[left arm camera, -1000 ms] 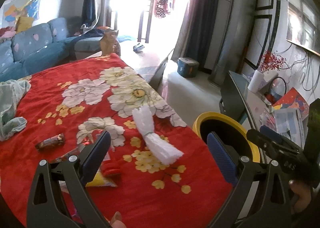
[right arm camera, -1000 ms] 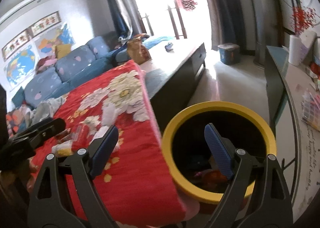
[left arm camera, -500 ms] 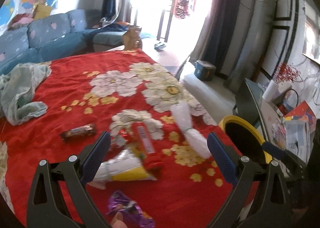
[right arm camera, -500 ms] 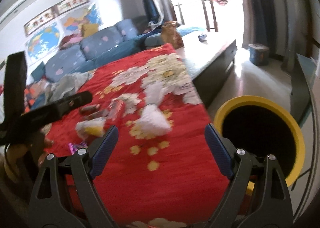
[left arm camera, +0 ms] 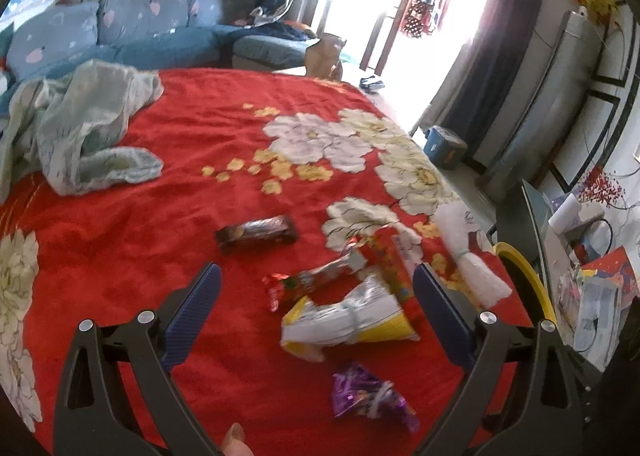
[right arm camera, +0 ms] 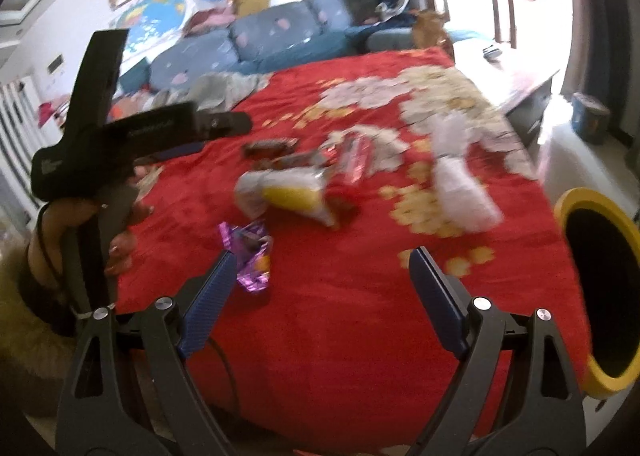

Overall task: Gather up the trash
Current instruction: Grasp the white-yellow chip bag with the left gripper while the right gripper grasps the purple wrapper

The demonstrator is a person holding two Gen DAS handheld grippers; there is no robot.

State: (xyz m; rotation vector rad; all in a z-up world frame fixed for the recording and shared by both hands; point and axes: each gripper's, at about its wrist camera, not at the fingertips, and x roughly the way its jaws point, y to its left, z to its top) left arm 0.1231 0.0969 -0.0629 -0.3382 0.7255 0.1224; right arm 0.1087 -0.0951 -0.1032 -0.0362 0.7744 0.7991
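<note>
Several wrappers lie on the red flowered blanket (left arm camera: 168,215): a brown bar (left arm camera: 256,234), a yellow and white bag (left arm camera: 348,316), a purple wrapper (left arm camera: 368,396), a red packet (left arm camera: 394,262) and a white plastic twist (left arm camera: 468,252). My left gripper (left arm camera: 316,304) hangs open above the yellow and white bag, nothing between its fingers. My right gripper (right arm camera: 320,288) is open over the blanket's near edge, its left finger just in front of the purple wrapper (right arm camera: 248,252). A yellow-rimmed bin (right arm camera: 600,296) stands at the right, beside the blanket's edge.
A pale green cloth (left arm camera: 76,135) is crumpled at the blanket's far left. A blue sofa (left arm camera: 120,31) runs behind. A cluttered glass side table (left arm camera: 580,256) stands right of the bin (left arm camera: 524,280). The left gripper's body (right arm camera: 132,127), held by a hand, fills the right wrist view's left side.
Both views have swung left, away from the bin and onto the blanket. The wrappers have come into the middle of both views and the bin has slid to the right edge. Both grippers stayed open.
</note>
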